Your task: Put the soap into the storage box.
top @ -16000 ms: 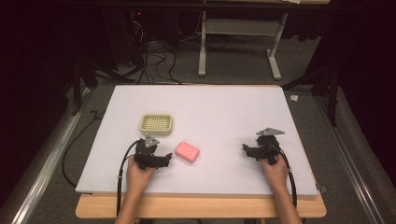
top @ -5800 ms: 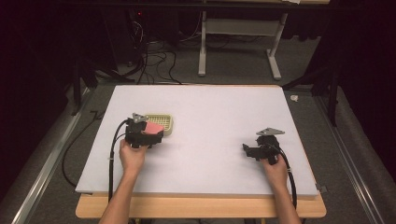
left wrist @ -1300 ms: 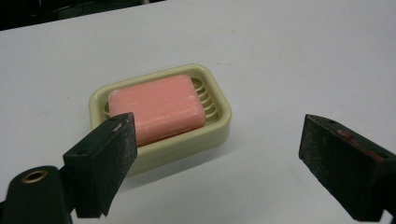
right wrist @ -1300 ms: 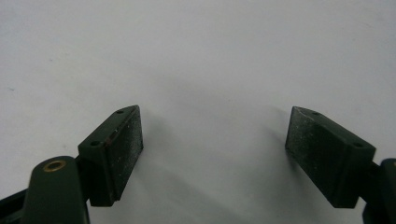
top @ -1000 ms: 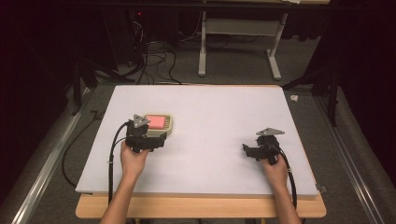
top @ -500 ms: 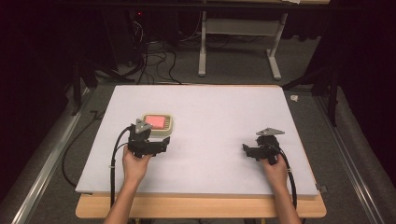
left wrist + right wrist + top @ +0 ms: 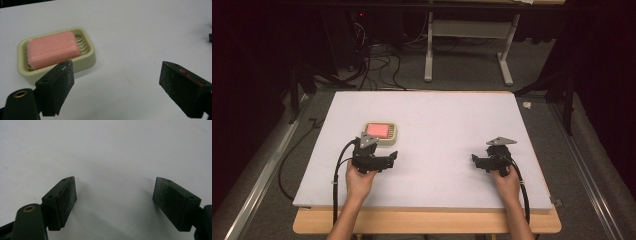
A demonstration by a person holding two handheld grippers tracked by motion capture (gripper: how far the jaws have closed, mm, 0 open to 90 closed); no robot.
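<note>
A pink bar of soap (image 7: 377,130) (image 7: 52,48) lies in a cream ribbed soap dish (image 7: 392,136) (image 7: 87,60) on the left half of the white table. My left gripper (image 7: 389,159) (image 7: 116,85) is open just in front of the dish, near the person's side, with nothing between its jaws. In the left gripper view the dish sits beyond the left jaw. My right gripper (image 7: 476,161) (image 7: 113,202) rests open on the right half of the table over bare white surface.
The white table top (image 7: 437,120) has a wooden front edge (image 7: 427,222). Cables trail from both grippers toward the person. Beyond the table stand a desk frame (image 7: 462,45) and floor cables (image 7: 372,60) in a dark room.
The left gripper has let go of the soap, which now lies in the dish, and has drawn back toward the person, open. The right gripper has stayed put.
</note>
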